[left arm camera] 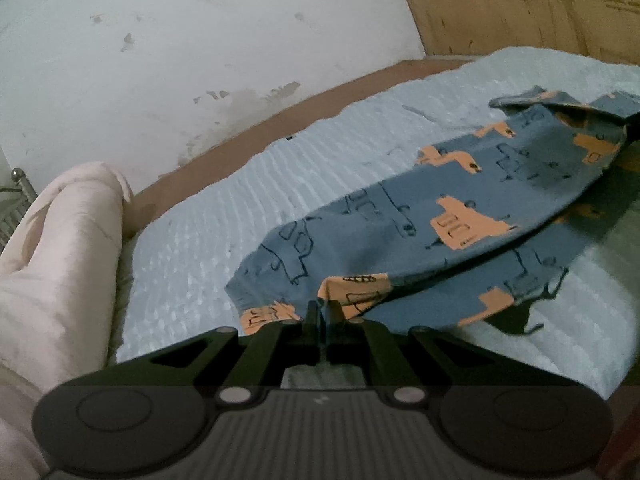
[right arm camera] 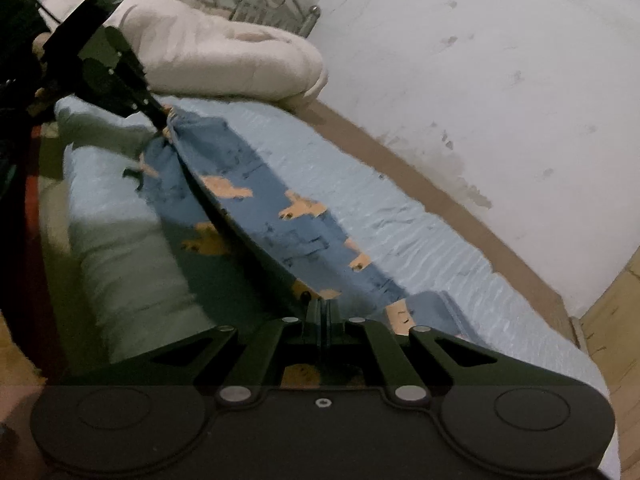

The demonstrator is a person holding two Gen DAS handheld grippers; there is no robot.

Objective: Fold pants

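While the wall (left arm camera: pixel 200 40) and bed (left arm camera: pixel 280 184) fill both views, the pants (left arm camera: pixel 460 208) hang stretched between two tools above the blue cover (right arm camera: pixel 400 208), lower layer resting on it near the front edge. Judged risk: cloth could slip from one clamp and bunch if the pull is uneven. Both tools point moderately downward. The left gripper (left arm camera: pixel 322 312) is clamped on one end of the pants, the right gripper (right arm camera: pixel 322 308) on the opposite end.
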